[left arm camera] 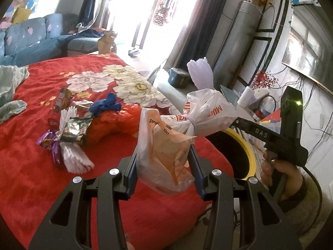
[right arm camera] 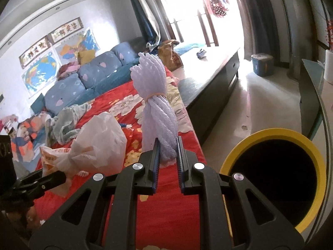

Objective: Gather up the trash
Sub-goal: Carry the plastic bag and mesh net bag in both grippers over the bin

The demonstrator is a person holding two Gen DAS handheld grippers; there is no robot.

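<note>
My left gripper (left arm camera: 164,145) is shut on a knotted white and orange plastic bag (left arm camera: 166,145) and holds it above the red bedspread (left arm camera: 31,177). The bag also shows in the right wrist view (right arm camera: 97,143). My right gripper (right arm camera: 168,143) is shut on a pale purple foam net bundle (right arm camera: 158,108) bound with a rubber band, held upright; its top shows in the left wrist view (left arm camera: 200,73). The bin with a yellow rim (right arm camera: 268,133) stands by the bed, to the right of both grippers, and also shows in the left wrist view (left arm camera: 245,143).
On the bedspread lie foil wrappers (left arm camera: 72,129), a blue glove (left arm camera: 106,104), a white foam net (left arm camera: 72,156) and an orange bag (left arm camera: 112,125). A dark low table (right arm camera: 218,77) and a blue sofa (right arm camera: 83,79) stand beyond. A glass desk (right arm camera: 312,95) is at right.
</note>
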